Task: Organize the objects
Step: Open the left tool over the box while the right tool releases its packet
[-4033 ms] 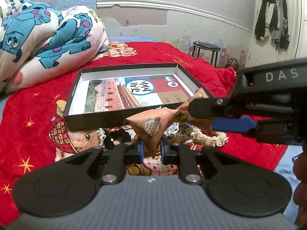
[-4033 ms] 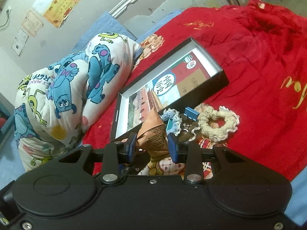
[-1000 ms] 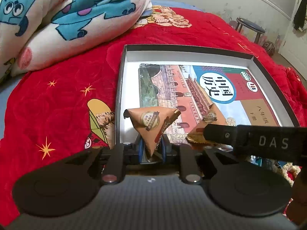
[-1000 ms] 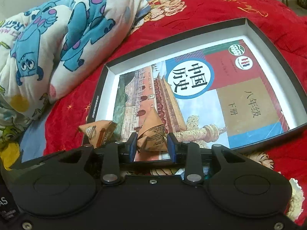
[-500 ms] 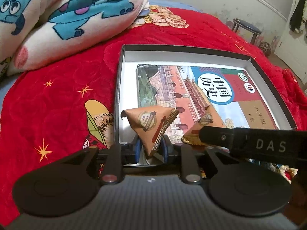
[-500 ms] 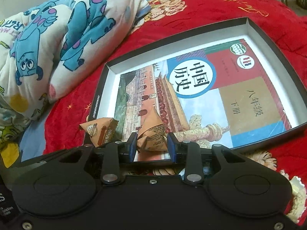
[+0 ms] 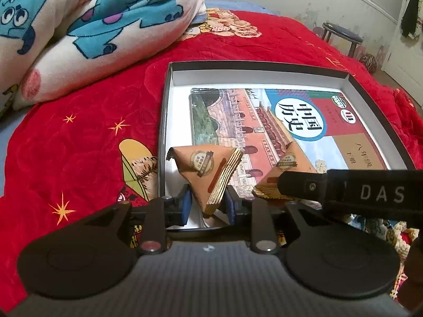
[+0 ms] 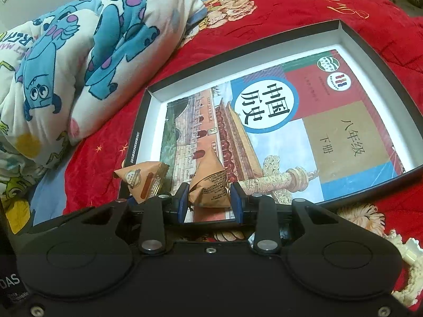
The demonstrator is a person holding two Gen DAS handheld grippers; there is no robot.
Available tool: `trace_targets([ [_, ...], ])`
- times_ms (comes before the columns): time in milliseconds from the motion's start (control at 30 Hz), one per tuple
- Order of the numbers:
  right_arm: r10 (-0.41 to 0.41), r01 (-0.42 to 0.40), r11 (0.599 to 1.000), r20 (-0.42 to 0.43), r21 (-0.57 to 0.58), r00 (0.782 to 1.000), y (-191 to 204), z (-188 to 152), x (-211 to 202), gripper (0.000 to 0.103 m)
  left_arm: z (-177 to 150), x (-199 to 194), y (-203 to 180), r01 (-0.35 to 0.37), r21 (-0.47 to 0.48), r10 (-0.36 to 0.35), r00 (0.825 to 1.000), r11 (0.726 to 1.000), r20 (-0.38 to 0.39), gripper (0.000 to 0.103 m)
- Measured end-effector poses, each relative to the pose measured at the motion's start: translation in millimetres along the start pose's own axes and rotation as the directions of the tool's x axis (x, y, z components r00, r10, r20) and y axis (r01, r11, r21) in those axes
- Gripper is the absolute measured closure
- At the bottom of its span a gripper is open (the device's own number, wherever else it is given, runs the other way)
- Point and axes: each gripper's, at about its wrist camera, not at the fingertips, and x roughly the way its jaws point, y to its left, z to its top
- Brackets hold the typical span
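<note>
A black shallow box (image 7: 259, 66) lies on the red bedspread with a history textbook (image 7: 304, 121) flat inside it. My left gripper (image 7: 208, 207) is over the box's front left corner. Its jaws are opening, and a brown triangular snack packet (image 7: 208, 166) stands between the blue pads with small gaps on both sides. My right gripper (image 8: 210, 202) is shut on a second brown packet (image 8: 208, 185), held low over the book's front edge. In the left wrist view that packet (image 7: 288, 163) shows beside the right gripper's black finger (image 7: 298, 185).
A rolled blanket (image 7: 79, 26) with blue monster print lies left of the box. Crocheted hair ties (image 8: 407, 264) sit on the bedspread in front of the box at the right. A stool (image 7: 343, 33) stands beyond the bed by the wall.
Both grippers carried their packets from the bed in front of the box to over its near edge. In the last second the left pads spread apart from the packet; the right grip is unchanged.
</note>
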Motion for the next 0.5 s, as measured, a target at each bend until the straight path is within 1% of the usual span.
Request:
trace_targets([
  [133,0.006,-0.006,1.000,-0.002,0.010,1.000,-0.4,-0.1,0.1,0.070,-0.4,0.5,-1.9,0.007,0.007,-0.007,1.000,1.000,0.004,0.053],
  [200,0.008,-0.008,1.000,-0.003,0.016,1.000,-1.0,0.2,-0.3,0.070,-1.2,0.0,-3.5,0.009,0.013,-0.009,1.000,1.000,0.009,0.049],
  [300,0.009,-0.008,1.000,-0.003,0.018,1.000,-1.3,0.4,-0.6,0.070,-0.6,-0.8,-3.8,0.014,0.011,-0.014,1.000,1.000,0.006,0.045],
  [500,0.005,-0.005,1.000,-0.009,0.016,1.000,-0.2,0.6,-0.1,0.070,1.3,0.7,-3.4,0.025,0.019,-0.024,1.000,1.000,-0.001,0.043],
])
